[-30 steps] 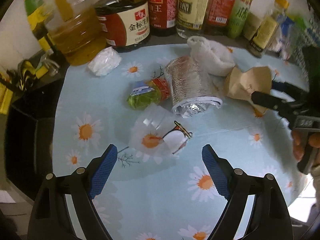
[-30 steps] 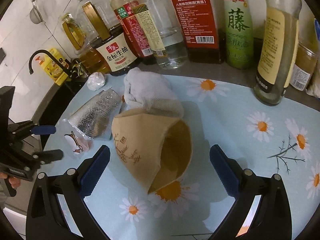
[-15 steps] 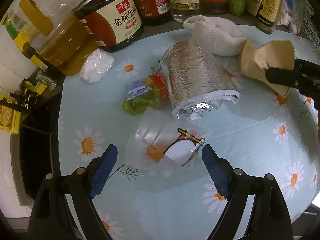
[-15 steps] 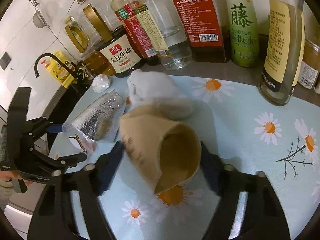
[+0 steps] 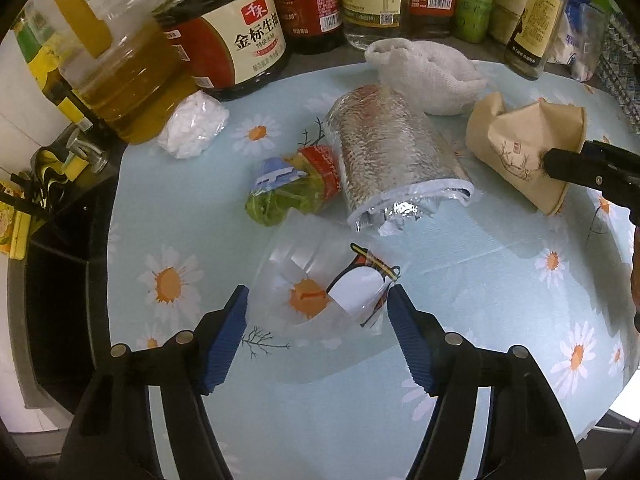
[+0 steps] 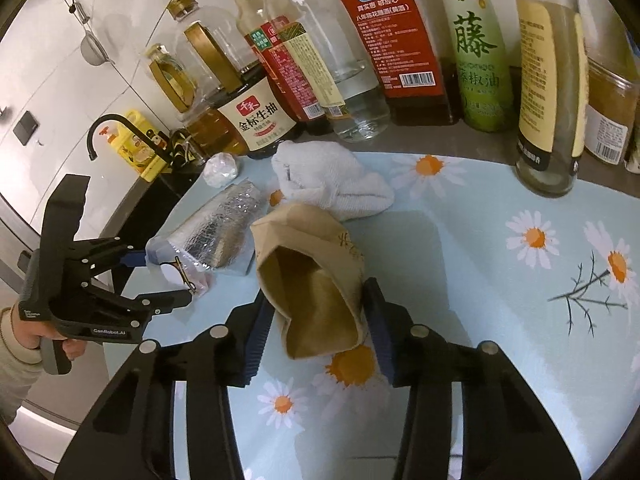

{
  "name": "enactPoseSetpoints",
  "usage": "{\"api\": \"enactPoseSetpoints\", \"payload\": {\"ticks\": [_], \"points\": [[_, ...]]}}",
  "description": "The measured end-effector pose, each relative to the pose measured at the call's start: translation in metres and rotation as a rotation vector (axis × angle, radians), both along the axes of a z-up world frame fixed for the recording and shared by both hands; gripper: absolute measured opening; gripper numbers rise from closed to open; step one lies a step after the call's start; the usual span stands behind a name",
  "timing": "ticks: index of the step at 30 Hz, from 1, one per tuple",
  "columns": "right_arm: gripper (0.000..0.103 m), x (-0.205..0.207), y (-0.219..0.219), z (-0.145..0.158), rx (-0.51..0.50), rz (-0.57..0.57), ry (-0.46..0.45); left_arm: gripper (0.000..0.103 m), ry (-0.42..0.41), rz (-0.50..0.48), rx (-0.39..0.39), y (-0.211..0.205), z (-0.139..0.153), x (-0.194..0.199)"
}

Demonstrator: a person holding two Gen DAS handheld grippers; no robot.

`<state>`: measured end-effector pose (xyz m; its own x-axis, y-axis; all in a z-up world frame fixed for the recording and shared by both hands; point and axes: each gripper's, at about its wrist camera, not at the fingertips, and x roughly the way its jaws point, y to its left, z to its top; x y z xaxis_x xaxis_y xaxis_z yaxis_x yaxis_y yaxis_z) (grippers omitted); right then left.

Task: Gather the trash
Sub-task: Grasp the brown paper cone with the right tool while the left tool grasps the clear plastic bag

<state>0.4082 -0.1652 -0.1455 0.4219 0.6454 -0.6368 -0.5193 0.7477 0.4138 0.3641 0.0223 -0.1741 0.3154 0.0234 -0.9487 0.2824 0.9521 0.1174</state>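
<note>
Closing on a crumpled brown paper cup [image 6: 316,280], the right gripper [image 6: 318,320] has its blue-padded jaws pressing the cup's flattened sides near the open mouth, and the cup lies on its side on the daisy-print desk [image 6: 500,320]. In the left wrist view the left gripper [image 5: 318,334] points steeply down at a clear plastic cup [image 5: 320,284] (it carries a printed penguin-like label) lying on its side. Its jaws are closing too, with the cup between them and the pads right at its sides; whether they already press it I cannot tell. Just beyond the plastic cup lie a green-and-red snack wrapper [image 5: 292,188] and a silver foil pouch [image 5: 392,164], touching each other. A white cloth [image 5: 424,72] sits behind the pouch, and a row of sauce bottles [image 5: 316,0] stands along the back edge.
</note>
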Motion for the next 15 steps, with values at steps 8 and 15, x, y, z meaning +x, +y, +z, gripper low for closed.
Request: {"api": "enactPoseSetpoints", "payload": {"ticks": [8, 15], "points": [[0.042, -0.016, -0.006, 0.007, 0.024, -0.017, -0.011, 0.068, -0.028, 0.017, -0.037, 0.007, 0.012, -0.017], [0.042, -0.042, -0.005, 0.017, 0.041, -0.037, -0.017, 0.068, -0.064, 0.020, -0.082, 0.020, 0.029, -0.039]]}}
